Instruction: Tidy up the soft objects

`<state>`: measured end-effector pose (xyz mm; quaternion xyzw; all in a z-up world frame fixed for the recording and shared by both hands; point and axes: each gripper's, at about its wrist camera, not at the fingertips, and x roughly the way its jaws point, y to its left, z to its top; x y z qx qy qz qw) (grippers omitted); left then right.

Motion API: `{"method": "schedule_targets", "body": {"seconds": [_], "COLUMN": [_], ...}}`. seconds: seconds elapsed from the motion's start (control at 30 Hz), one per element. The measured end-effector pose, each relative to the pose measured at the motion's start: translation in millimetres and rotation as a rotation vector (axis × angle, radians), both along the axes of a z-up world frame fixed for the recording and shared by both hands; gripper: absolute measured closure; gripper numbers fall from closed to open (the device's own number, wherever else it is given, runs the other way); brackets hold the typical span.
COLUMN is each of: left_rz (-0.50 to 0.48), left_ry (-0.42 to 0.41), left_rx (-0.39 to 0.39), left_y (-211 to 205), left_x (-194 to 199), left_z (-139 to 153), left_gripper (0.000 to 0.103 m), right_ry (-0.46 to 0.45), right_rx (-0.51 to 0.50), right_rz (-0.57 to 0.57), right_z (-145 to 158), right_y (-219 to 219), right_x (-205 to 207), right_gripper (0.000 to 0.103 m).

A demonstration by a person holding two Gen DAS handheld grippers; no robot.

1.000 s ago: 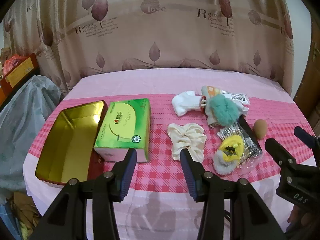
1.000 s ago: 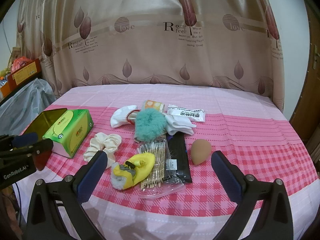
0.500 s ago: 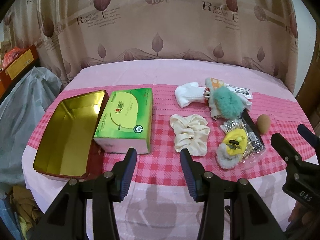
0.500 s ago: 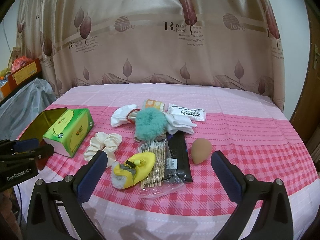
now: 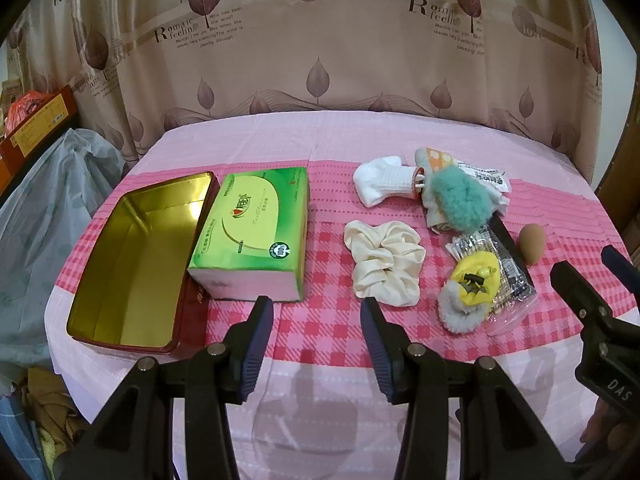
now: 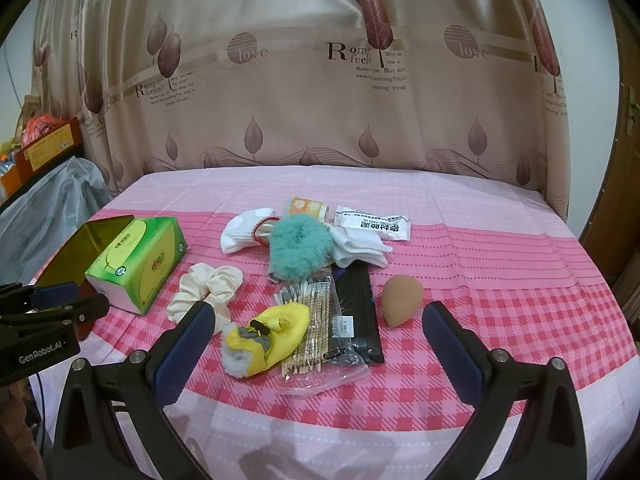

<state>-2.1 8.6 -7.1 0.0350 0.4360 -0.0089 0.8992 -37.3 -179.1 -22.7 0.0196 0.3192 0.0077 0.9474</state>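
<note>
On the pink checked tablecloth point(image 6: 500, 280) lie one cream satin scrunchie point(image 5: 386, 262), gathered into soft folds, one fluffy teal pom-pom scrunchie point(image 6: 300, 246), one smooth tan egg-shaped makeup sponge point(image 6: 401, 299), and one yellow plush piece with a grey fuzzy edge point(image 6: 266, 334). Two lots of white ribbed sock fabric show — one rolled sock point(image 6: 244, 232) left of the teal fluff, one crumpled point(image 6: 360, 246) to its right. A clear crinkly bag of cotton swabs point(image 6: 316, 320) lies under the yellow piece, touching a flat black packet point(image 6: 358, 312); one white printed sachet point(image 6: 374, 228) sits behind. At the left stand one glossy green tissue box point(image 5: 252, 236) and one rectangular gold-lined tin point(image 5: 136, 260), side by side and touching. The left gripper point(image 5: 316, 332) hangs over the cloth's near edge with its jaws apart, gripping nothing; the right gripper point(image 6: 316, 340) gapes wider still — the yellow piece and swab bag lie beyond it, untouched.
</note>
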Motion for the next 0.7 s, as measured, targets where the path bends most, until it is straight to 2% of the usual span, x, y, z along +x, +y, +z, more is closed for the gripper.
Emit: {"method": "schedule_targets", "body": {"seconds": [0.7], "left_rz": [-0.002], "left_ry": [0.014], "left_rx": [0.006], "left_y": [0.1], "left_x": [0.2], "left_z": [-5.0], "left_gripper": [0.057], "right_ry": [0.002], "right_rx": [0.001], "right_rz": [0.002], "right_z": [-2.0], "right_y": [-1.0], "right_x": [0.7], "right_gripper": [0.000]}}
